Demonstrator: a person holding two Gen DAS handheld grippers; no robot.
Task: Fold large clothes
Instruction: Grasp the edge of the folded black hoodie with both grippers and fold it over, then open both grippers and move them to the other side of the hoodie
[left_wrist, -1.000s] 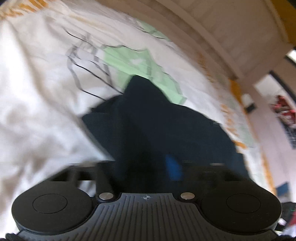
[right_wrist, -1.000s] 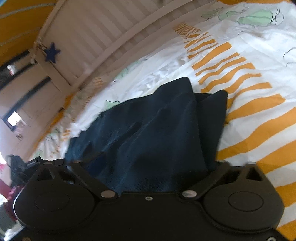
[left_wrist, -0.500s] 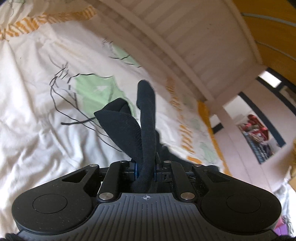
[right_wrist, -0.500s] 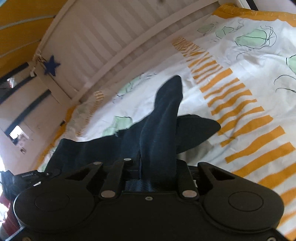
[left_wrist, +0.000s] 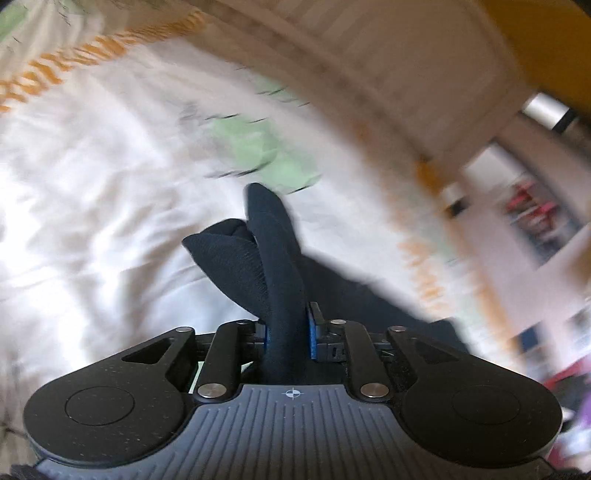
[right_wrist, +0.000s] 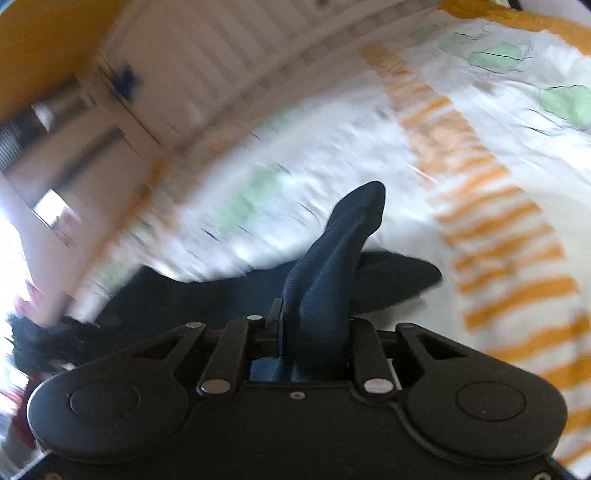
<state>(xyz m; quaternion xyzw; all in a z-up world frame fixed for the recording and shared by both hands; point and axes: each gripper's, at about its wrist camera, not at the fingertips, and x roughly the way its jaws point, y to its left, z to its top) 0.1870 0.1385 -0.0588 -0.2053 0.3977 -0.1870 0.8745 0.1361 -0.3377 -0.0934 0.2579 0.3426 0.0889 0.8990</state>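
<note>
1. The left hand-held gripper (left_wrist: 287, 334) is clamped on a bunched fold of the dark navy knit garment (left_wrist: 273, 266); the cloth stands up between its blue pads.
2. The right hand-held gripper (right_wrist: 314, 332) likewise pinches another part of the dark navy knit garment (right_wrist: 332, 266).
3. The rest of the garment trails down onto the bed's white cover with orange stripes and green patches (right_wrist: 498, 206).
4. Judgement: carry both corners level and taut, at matched pace, so the fold lands square.
5. Both views are blurred; the edges cannot be checked for alignment.
</note>
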